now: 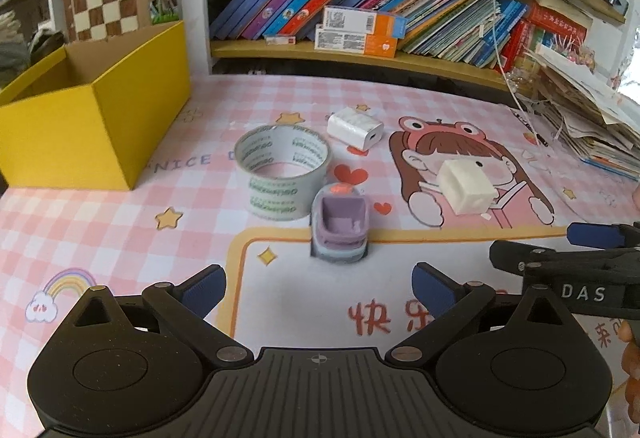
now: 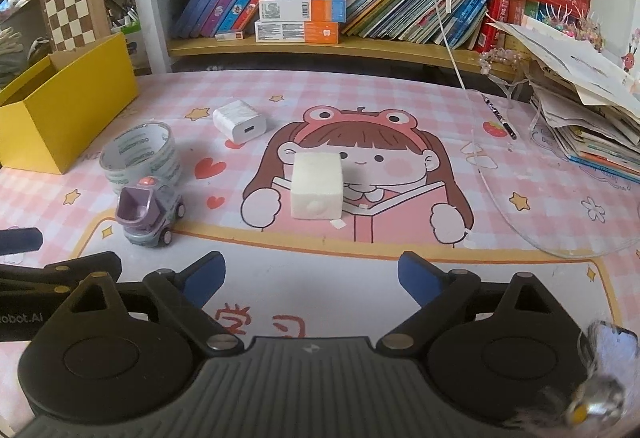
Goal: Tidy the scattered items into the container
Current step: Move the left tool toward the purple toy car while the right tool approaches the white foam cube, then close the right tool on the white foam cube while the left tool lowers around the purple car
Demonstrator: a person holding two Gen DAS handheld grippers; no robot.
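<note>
Both grippers are held above the near edge of the desk with fingers spread wide and nothing between them: the left gripper (image 1: pixel 319 288) is aimed at the toy truck (image 1: pixel 339 228), the right gripper (image 2: pixel 311 280) at the white cube (image 2: pixel 317 185). The truck, lilac with a grey-blue base and a pink dome, is seen just beside the roll of clear tape (image 1: pixel 282 170). The foam-like cube is set on the cartoon girl printed on the pink checked mat (image 2: pixel 400 98). A white charger (image 1: pixel 355 128) lies farther back. The open yellow box (image 1: pixel 92 106) stands at the left edge.
</note>
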